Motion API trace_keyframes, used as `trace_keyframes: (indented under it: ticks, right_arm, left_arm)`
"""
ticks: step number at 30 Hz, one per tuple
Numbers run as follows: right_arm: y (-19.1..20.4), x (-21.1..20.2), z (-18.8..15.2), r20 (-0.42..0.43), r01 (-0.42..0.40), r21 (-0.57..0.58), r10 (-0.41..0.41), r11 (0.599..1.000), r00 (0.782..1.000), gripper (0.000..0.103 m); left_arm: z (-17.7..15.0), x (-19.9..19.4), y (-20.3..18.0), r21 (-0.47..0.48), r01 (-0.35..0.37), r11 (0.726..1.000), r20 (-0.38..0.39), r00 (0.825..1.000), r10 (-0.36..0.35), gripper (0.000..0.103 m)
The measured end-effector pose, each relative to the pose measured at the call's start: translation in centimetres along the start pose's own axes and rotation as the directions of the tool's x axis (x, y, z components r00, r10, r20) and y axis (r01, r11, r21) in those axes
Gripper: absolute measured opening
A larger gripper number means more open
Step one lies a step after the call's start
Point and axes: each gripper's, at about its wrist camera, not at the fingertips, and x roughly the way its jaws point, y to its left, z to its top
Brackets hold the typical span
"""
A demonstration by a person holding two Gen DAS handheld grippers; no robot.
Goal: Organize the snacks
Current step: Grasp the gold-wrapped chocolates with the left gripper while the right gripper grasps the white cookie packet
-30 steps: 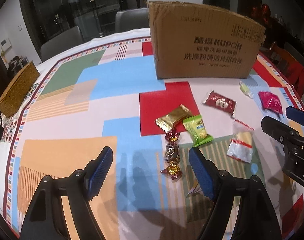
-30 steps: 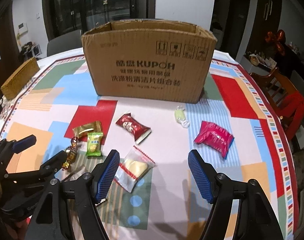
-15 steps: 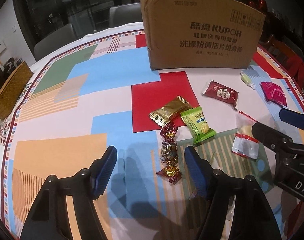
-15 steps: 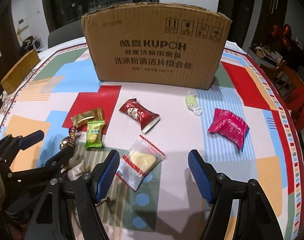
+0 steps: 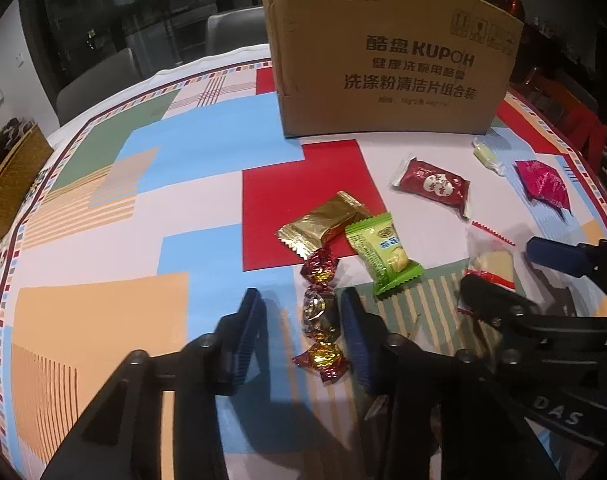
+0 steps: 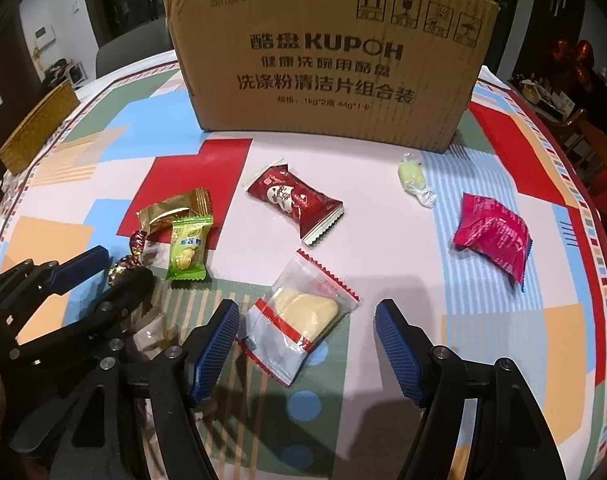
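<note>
Left claw (image 5: 299, 328) just closing round foil candy (image 5: 320, 316), mid-desk; left pad not yet touching. Right claw (image 6: 306, 336) apart over clear packet (image 6: 301, 316). Risks: candy squirts out; packet slides, crumples.

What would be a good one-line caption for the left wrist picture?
Left gripper, jaws just closing, brackets a foil-wrapped candy on the patterned tablecloth, loose snacks and a cardboard box beyond.

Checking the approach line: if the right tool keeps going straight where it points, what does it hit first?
Most likely the clear plastic packet with the pale yellow snack, lying between the open right tool fingers; depth is hard to judge.
</note>
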Motion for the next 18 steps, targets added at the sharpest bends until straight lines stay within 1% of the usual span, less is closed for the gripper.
trace_keyframes:
  ticks: [1,2,4,5,7,9,10,12,13,14,18]
  right_arm:
    - [0.01,0.17,0.04,-0.004,0.001,-0.001,-0.001,1.0,1.0,0.072]
    - [-0.01,0.4,-0.03,-0.012,-0.001,0.002,0.001,1.0,1.0,0.072]
    - [-0.06,0.56,0.03,-0.009,0.0,0.003,0.0,1.0,1.0,0.071]
    - [-0.05,0.61,0.02,-0.009,0.0,0.002,0.0,1.0,1.0,0.071]
    - [-0.12,0.64,0.08,-0.003,0.002,0.002,-0.002,1.0,1.0,0.064]
    - [-0.12,0.58,0.08,0.004,0.001,0.002,-0.001,1.0,1.0,0.053]
    - [-0.19,0.55,0.09,0.005,-0.002,0.004,0.002,1.0,1.0,0.051]
    - [-0.35,0.39,0.07,0.011,-0.009,0.008,0.009,1.0,1.0,0.038]
    - [-0.36,0.3,0.04,0.014,-0.011,0.006,0.011,1.0,1.0,0.037]
    - [-0.34,0.28,0.01,0.015,-0.017,0.005,0.017,1.0,1.0,0.03]
    - [-0.5,0.2,-0.03,0.021,-0.023,0.0,0.023,1.0,1.0,0.029]
  left_arm:
    - [0.0,-0.01,-0.06,0.001,0.008,1.0,0.001,1.0,-0.008,0.028]
    - [-0.04,-0.05,-0.16,0.003,0.014,1.0,0.003,1.0,-0.014,0.027]
    - [-0.09,-0.12,-0.33,0.007,0.019,1.0,0.007,1.0,-0.019,0.019]
    - [-0.1,-0.13,-0.39,0.007,0.019,1.0,0.008,1.0,-0.019,0.019]
    - [-0.13,-0.14,-0.42,0.005,0.017,1.0,0.011,1.0,-0.017,0.019]
    - [-0.15,-0.13,-0.38,0.003,0.019,1.0,0.014,1.0,-0.019,0.019]
    - [-0.16,-0.1,-0.36,0.002,0.019,1.0,0.015,1.0,-0.019,0.019]
    - [-0.19,-0.13,-0.42,0.003,0.015,1.0,0.014,1.0,-0.015,0.019]
    - [-0.2,-0.14,-0.45,0.004,0.015,1.0,0.013,1.0,-0.015,0.019]
    - [-0.19,-0.15,-0.46,0.003,0.015,1.0,0.012,1.0,-0.015,0.019]
    - [-0.17,-0.27,-0.35,-0.007,0.01,1.0,0.011,1.0,-0.01,0.019]
